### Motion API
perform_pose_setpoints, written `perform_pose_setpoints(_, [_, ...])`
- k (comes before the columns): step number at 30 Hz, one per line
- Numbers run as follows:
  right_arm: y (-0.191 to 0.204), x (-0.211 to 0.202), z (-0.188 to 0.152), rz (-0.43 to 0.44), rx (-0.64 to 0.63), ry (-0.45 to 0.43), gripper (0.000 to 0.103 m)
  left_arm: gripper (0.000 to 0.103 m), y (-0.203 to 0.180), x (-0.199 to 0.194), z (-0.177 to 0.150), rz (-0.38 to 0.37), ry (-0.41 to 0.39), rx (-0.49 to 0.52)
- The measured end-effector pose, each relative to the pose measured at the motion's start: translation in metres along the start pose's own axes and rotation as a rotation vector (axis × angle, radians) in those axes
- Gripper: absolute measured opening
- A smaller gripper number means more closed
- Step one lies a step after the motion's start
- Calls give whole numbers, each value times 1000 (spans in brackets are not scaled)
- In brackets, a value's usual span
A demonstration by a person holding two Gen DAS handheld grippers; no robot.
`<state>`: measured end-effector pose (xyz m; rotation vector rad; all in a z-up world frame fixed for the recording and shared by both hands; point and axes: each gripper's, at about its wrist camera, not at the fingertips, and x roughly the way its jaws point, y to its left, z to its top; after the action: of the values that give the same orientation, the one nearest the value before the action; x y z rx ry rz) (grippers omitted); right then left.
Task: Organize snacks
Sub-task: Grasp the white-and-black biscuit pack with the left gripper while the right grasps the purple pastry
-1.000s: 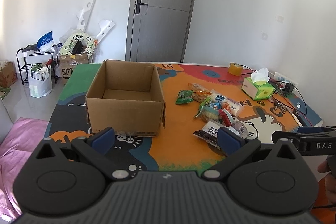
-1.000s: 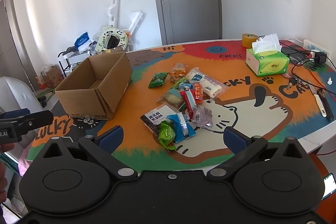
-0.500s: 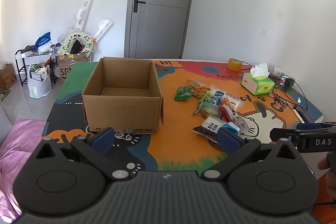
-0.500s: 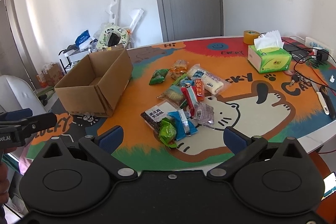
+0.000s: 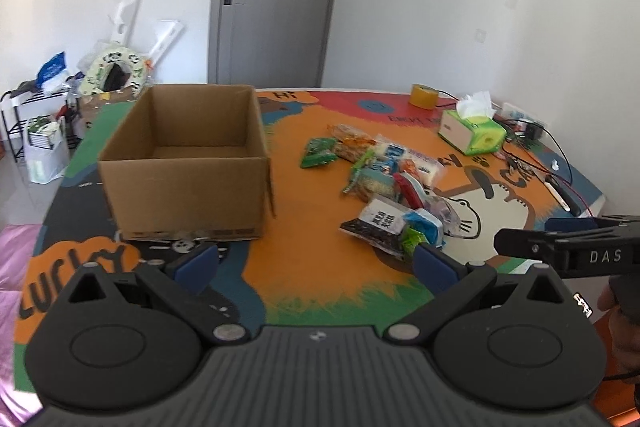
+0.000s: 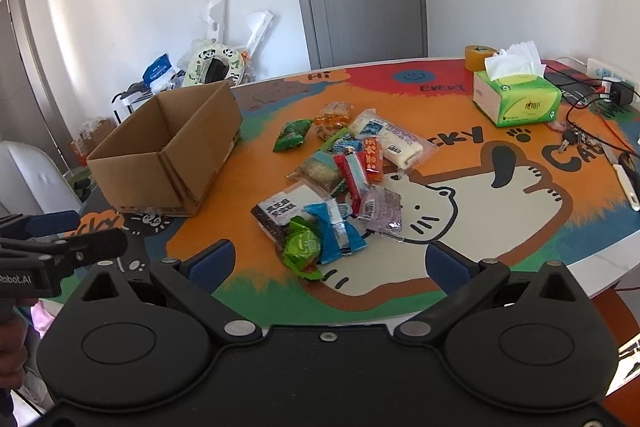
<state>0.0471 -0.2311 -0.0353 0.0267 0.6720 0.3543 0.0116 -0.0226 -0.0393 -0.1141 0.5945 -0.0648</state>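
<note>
Legible on the mat [image 6: 472, 227] covering the counter: "HI" and "EVERY" near the far edge, "CKY" beside a paw print ahead of the tissue box [image 6: 516, 99], "CA" at the right edge. "LUCKY" in black on an orange patch at the near left corner, left wrist view. "DAS" in white on the right claw [image 5: 560, 243] body. "Robot.AI" in white on the left claw [image 6: 60, 239] body. Black-and-white snack packet [image 6: 280, 209]: bold characters, not readable. Tissue box logo too small to read.

Black left gripper [image 5: 316, 261], blue pads [image 5: 198, 261] — silver screws, "DAS" lettering
</note>
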Motion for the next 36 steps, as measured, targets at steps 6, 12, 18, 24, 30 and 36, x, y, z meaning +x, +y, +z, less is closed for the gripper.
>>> perform_pose_setpoints(6, [-22, 13, -4, -6, 37, -10, 102, 102, -11, 29, 3, -41, 34, -5])
perform_pose_setpoints(12, [-40, 27, -5, 25, 73, -10, 89, 100, -21, 54, 6, -59, 50, -8])
perform_pose_setpoints(18, [-55, 43, -3, 24, 91, -4, 80, 93, -25, 83, 8, -60, 81, -31])
perform_pose_setpoints(24, [-68, 61, 2, 35, 119, 6, 75, 91, -31, 108, 13, -57, 103, -33])
perform_pose_setpoints(30, [-72, 76, 7, 44, 129, 14, 75, 91, -36, 129, 17, -50, 126, -11])
perform_pose_setpoints(36, [-74, 89, 10, 42, 140, 23, 75, 91, -42, 148, 22, -51, 140, 15])
